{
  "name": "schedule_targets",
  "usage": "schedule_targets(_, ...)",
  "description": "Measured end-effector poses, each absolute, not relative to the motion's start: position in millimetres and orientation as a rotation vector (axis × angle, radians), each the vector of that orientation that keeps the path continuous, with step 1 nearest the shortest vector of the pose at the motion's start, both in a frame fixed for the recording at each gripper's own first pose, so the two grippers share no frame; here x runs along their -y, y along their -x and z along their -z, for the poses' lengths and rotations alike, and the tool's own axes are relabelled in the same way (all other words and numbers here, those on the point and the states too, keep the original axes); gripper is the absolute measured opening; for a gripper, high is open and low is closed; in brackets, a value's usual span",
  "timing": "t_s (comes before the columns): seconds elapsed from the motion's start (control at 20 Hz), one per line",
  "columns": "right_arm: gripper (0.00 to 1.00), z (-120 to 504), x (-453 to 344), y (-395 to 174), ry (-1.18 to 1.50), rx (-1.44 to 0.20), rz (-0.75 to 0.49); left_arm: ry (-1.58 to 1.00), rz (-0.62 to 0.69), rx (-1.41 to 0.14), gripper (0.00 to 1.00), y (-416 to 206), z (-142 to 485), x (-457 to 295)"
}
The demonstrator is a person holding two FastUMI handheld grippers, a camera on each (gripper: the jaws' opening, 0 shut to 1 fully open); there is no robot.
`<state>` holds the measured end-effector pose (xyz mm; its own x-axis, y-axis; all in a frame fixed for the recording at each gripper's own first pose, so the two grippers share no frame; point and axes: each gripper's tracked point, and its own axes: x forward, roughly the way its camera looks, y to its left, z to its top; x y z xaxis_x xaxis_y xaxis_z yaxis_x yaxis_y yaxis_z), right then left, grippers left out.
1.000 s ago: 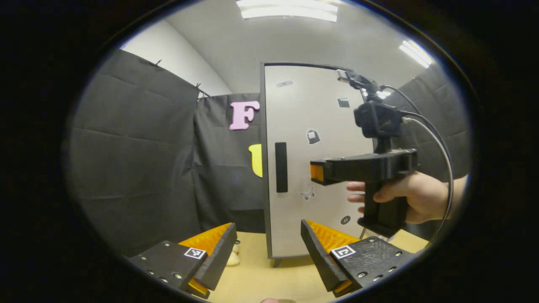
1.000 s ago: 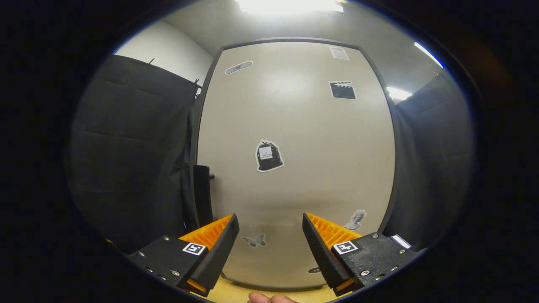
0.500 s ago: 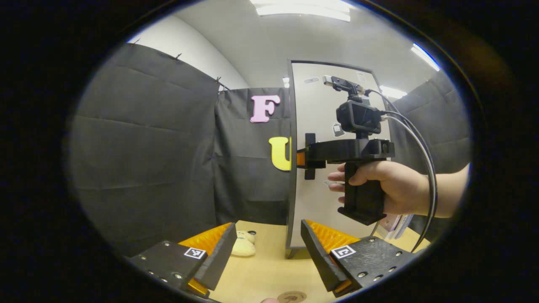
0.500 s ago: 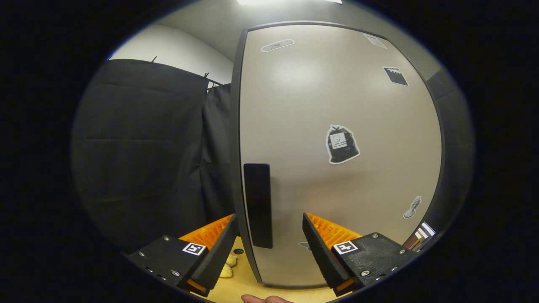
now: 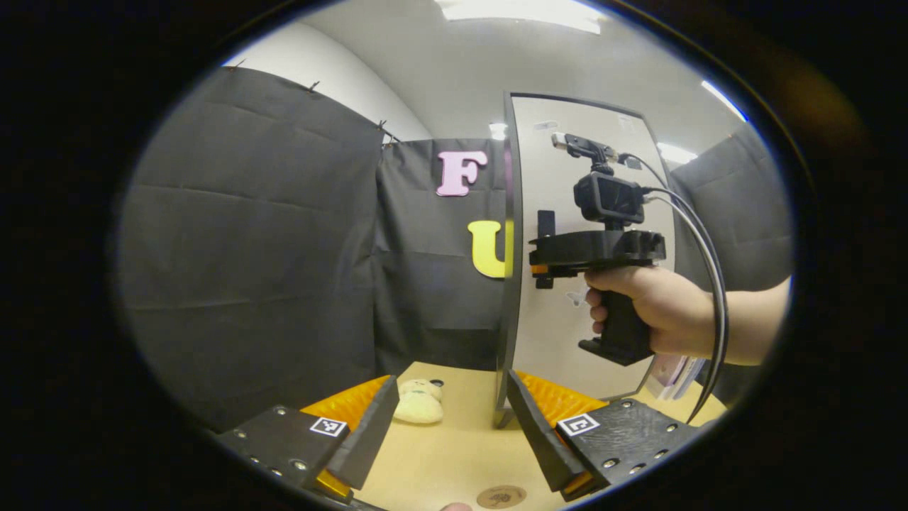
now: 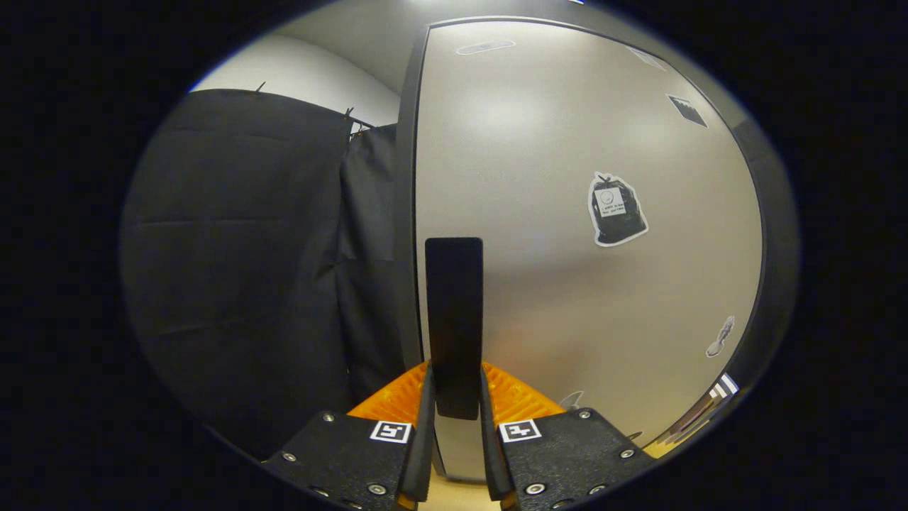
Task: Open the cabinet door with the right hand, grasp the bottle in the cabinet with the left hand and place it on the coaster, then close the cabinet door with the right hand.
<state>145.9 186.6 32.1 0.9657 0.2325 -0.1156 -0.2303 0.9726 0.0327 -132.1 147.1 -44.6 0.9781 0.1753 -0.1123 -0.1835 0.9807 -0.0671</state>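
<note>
The pale cabinet door (image 6: 567, 270) with its dark frame stands upright, stickers on its face. My right gripper (image 6: 454, 387) is shut on the door's black vertical handle (image 6: 454, 312), a finger pressing each side. From the left gripper view, the same door (image 5: 560, 333) is seen at a slant, and the right gripper (image 5: 539, 268), held by a hand (image 5: 660, 312), sits at the handle (image 5: 545, 221). My left gripper (image 5: 452, 390) hovers open above the wooden table (image 5: 440, 454), holding nothing. A round brown coaster (image 5: 501, 496) lies on the table just in front of it.
A small cream plush toy (image 5: 418, 401) lies on the table left of the cabinet's foot. Black cloth walls close in the left and back. Cables (image 5: 709, 248) loop from the right gripper's camera. Flat, striped, book-like items (image 6: 715, 392) show at the door's lower right.
The right gripper moved left across the door to the handle and shut on it. The left gripper's view shifted, bringing the plush toy and the coaster into sight.
</note>
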Motion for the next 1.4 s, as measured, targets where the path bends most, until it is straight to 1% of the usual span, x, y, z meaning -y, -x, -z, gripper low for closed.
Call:
schedule_targets(0.1,0.28,-31,-186,-143,-0.022,-0.134,-0.268,0.08,-0.182,-0.103,0.92,126,45,-149)
schedule_targets(0.35,0.25,-30,-184,-133,-0.016,-0.129,-0.359,0.074,-0.152,-0.124,0.93,94,53,-155)
schedule_targets(0.4,0.26,-30,-183,-131,-0.017,-0.128,-0.387,0.074,-0.14,-0.124,0.92,88,52,-158)
schedule_targets(0.45,0.25,-30,-180,-128,-0.02,-0.131,-0.413,0.077,-0.133,-0.122,0.93,82,51,-161)
schedule_targets(0.55,0.26,-29,-175,-125,-0.031,-0.14,-0.457,0.092,-0.119,-0.115,0.93,75,45,-165)
schedule_targets(0.65,0.25,-26,-171,-130,-0.022,-0.137,-0.495,0.081,-0.128,-0.102,0.9,70,28,-161)
schedule_targets(0.7,0.26,-25,-169,-129,-0.023,-0.134,-0.512,0.067,-0.138,-0.093,0.9,76,13,-151)
schedule_targets(0.75,0.26,-25,-165,-127,-0.027,-0.133,-0.528,0.054,-0.145,-0.083,0.92,83,0,-141)
schedule_targets(0.85,0.26,-23,-159,-122,-0.03,-0.138,-0.56,0.039,-0.142,-0.068,0.9,114,-14,-109)
schedule_targets(0.95,0.26,-23,-152,-120,-0.021,-0.14,-0.588,0.028,-0.131,-0.071,0.91,143,-18,-76)
schedule_targets(1.05,0.27,-23,-144,-114,-0.016,-0.14,-0.606,0.026,-0.121,-0.074,0.91,151,-19,-48)
schedule_targets(1.2,0.26,-24,-126,-99,-0.015,-0.144,-0.602,0.042,-0.09,-0.109,0.91,152,-13,-2)
schedule_targets(1.4,0.26,-24,-103,-91,-0.03,-0.15,-0.538,0.032,-0.047,-0.097,0.91,166,-39,58)
